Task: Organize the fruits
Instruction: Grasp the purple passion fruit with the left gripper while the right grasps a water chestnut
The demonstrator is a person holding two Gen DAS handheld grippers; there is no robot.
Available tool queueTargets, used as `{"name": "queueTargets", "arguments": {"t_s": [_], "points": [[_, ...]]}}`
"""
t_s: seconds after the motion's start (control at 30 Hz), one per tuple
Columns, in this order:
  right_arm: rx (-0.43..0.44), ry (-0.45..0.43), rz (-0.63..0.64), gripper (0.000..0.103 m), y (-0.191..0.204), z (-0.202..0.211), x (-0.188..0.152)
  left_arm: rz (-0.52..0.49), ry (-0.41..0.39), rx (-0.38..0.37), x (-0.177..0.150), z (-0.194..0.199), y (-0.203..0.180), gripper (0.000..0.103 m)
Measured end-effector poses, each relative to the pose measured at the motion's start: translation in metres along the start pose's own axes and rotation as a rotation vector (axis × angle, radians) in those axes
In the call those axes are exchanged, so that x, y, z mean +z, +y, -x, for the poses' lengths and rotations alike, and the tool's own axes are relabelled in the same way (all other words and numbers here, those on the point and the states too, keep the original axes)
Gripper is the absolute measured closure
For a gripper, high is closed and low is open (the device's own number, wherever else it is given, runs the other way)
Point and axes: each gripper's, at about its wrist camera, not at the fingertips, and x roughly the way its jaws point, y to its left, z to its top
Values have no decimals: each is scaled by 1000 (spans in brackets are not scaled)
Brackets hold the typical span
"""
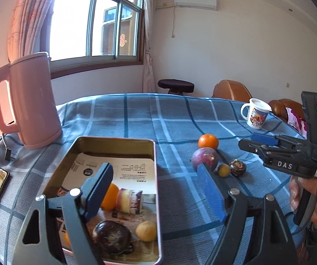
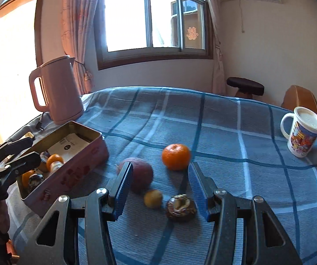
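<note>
- Our right gripper hangs spread and empty above four loose fruits; the small yellow fruit and dark fruit sit close together, so we risk nudging one away.
- Our left gripper, spread and empty, hovers over the tin at nine o'clock from those fruits; its fingers could clip the rim.
- The orange at twelve o'clock may roll.

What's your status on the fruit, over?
Left gripper open, empty, above the tin. Right gripper open, empty, facing four loose fruits: orange, purple fruit, small yellow fruit, dark fruit. Nothing in the way.
</note>
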Motion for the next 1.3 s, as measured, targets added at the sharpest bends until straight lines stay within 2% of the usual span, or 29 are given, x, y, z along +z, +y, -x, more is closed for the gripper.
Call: {"name": "queueTargets", "arguments": {"t_s": [0.2,0.23,0.27,0.47,0.67,0.87,0.93,1.1,1.17,1.3], "points": [[21,86,-30,50,-30,-8,-12,-37,55,-58,5,-29,-36,22],[31,98,-36,52,-31,-9,-14,-47,61,-57,6,-33,-41,22],[45,105,-39,56,-31,-11,-15,-56,69,-57,6,-37,-46,22],[111,163,-21,56,-20,-21,-23,-96,99,-57,6,-57,-62,22],[112,243,-36,56,-20,-35,-27,-98,125,-57,7,-71,-63,22],[132,280,-34,57,-17,-43,-28,-111,157,-86,11,-86,-71,22],[125,280,-34,61,-17,-43,-29,-117,165,-99,12,-90,-74,22],[141,274,-70,62,-25,-41,-29,-106,200,-122,15,-103,-75,25],[135,270,-76,62,-26,-41,-29,-100,212,-130,16,-108,-75,32],[121,253,-75,62,-26,-37,-28,-75,263,-162,18,-123,-74,40]]}}
